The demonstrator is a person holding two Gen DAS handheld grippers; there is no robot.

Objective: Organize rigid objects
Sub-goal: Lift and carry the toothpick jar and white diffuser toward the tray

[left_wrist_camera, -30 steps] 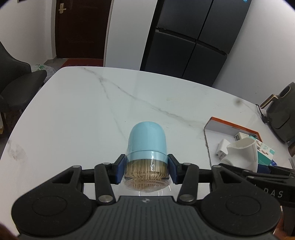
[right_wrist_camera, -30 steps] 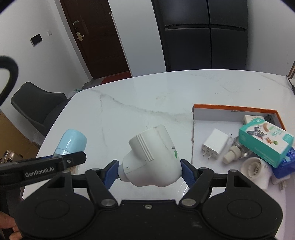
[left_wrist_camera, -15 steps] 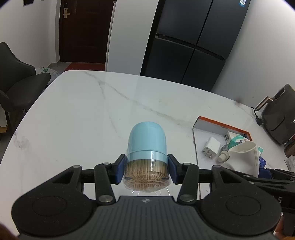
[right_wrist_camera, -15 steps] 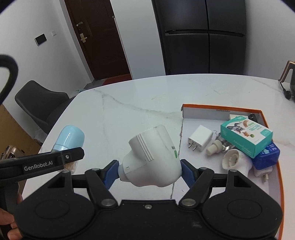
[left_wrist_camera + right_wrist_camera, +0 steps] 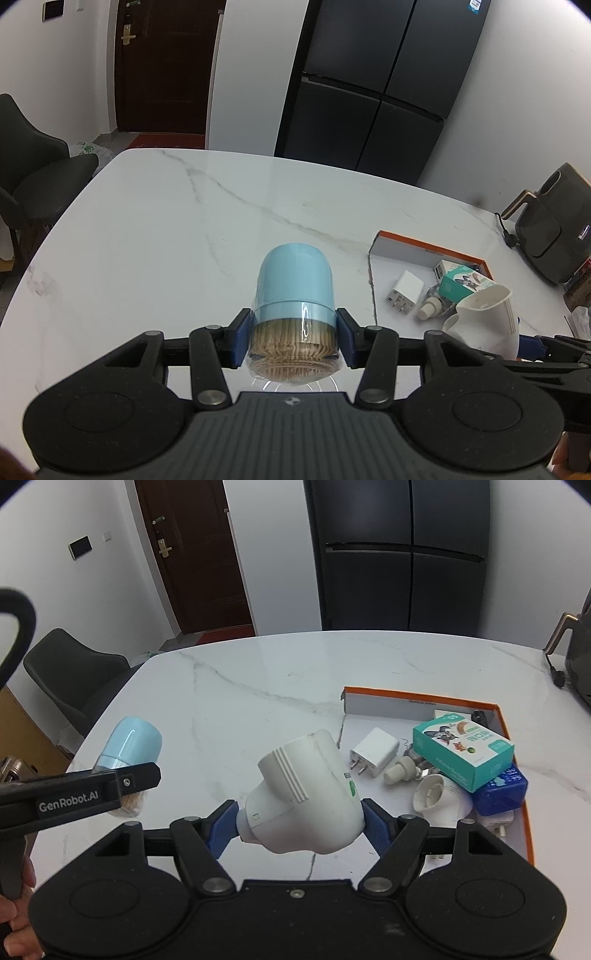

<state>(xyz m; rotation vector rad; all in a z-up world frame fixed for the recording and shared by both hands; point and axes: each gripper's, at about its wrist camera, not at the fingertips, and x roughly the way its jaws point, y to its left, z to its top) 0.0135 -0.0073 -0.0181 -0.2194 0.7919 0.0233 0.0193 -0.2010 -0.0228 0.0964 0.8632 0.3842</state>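
Toothpicks packed in a clear-bottomed toothpick holder [image 5: 294, 295] with a pale blue domed cap fill the centre of the left wrist view, clamped by the left tool [image 5: 294, 341], whose blue pads press its sides just below the cap. The holder's long axis runs along the tool's pointing line, cap toward 12 o'clock, held above the white marble bench [image 5: 166, 229].

The right wrist view shows the right tool [image 5: 299, 821] gripping a white plastic device [image 5: 306, 801] with a ribbed block on top; its jaws stand wide around the broad body. The device's narrow end points to about 8 o'clock, its wide end to 2 o'clock. Only this view shows the left tool from the side, at 9 o'clock, with a hand [image 5: 14, 915] on its handle and the blue cap tilted toward 1 o'clock.

An orange-rimmed tray [image 5: 421, 696] lies at 2 o'clock in the right view, holding a white charger [image 5: 375, 751], a teal box [image 5: 463, 751], a blue box [image 5: 502, 790] and small white fittings. Only the left view shows the dark air fryer [image 5: 550, 229] whole, at 3 o'clock beyond the tray.

The bench is bare from 9 to 12 o'clock, out to its rounded far edge. A dark chair [image 5: 33, 173] stands off its left edge.
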